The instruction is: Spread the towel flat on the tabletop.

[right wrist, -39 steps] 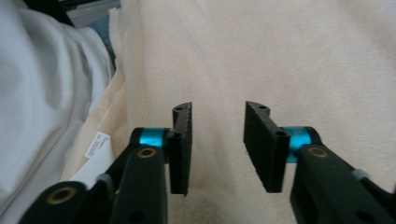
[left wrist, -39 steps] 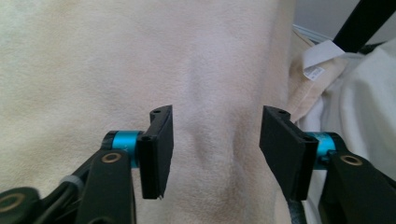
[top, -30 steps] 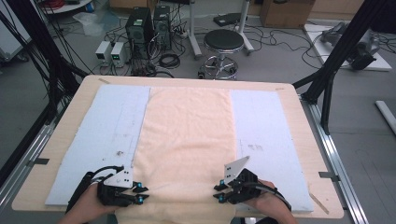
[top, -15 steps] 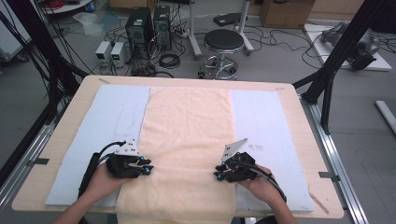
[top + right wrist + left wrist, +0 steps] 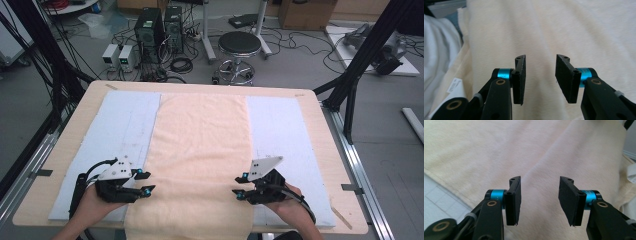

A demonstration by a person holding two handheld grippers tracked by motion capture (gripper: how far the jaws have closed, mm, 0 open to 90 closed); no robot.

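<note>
We've got the cream towel (image 5: 200, 150) lying flat down the middle of the table (image 5: 310, 107), with our left gripper (image 5: 145, 184) and right gripper (image 5: 239, 187) at its near edges, both jaws spread and empty.

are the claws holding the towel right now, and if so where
Nothing is held. The left claw and right claw are both open over the towel, near its side edges at the end closest to the person.

Lab, computer towers (image 5: 159, 27), floor cables (image 5: 125, 37), black rig frame (image 5: 367, 55)
</note>
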